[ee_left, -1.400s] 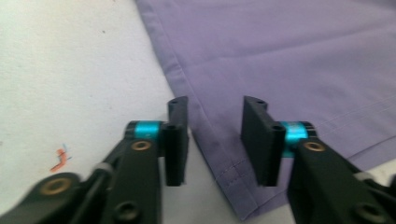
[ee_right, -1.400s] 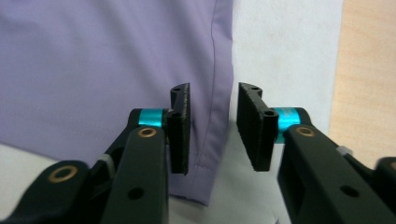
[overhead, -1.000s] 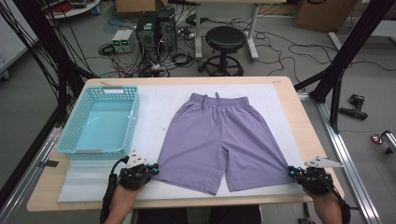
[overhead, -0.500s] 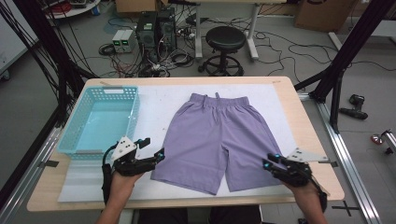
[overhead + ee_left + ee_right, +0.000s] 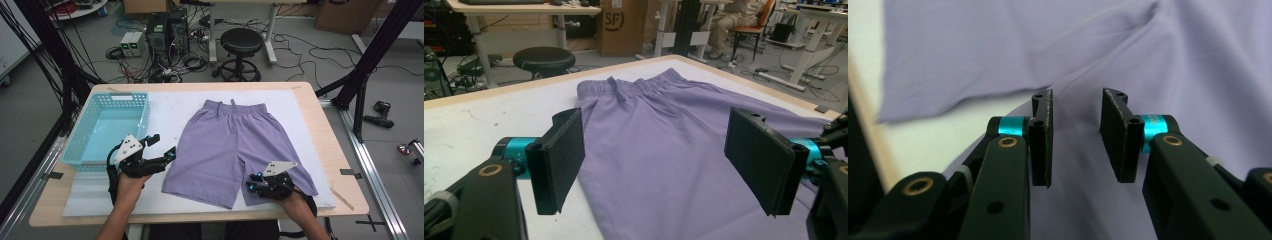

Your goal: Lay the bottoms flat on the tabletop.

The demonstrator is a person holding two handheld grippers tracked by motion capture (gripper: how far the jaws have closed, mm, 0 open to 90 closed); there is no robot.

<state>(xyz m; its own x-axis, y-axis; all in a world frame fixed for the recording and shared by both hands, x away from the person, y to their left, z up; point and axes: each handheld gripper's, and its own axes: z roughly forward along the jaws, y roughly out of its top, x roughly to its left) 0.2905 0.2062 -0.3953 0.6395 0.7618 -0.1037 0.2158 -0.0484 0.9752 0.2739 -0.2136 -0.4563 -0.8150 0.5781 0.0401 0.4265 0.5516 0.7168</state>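
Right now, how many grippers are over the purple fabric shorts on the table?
1. The right gripper is over the purple fabric shorts, above the leg hem nearest the person. The left gripper is beside the shorts' left edge, over the white mat.

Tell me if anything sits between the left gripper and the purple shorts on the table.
Nothing visible does. The left gripper hangs with its jaws open just off the left leg edge of the purple shorts, with only bare white mat between them. The blue basket stands off to the side, away from that path.
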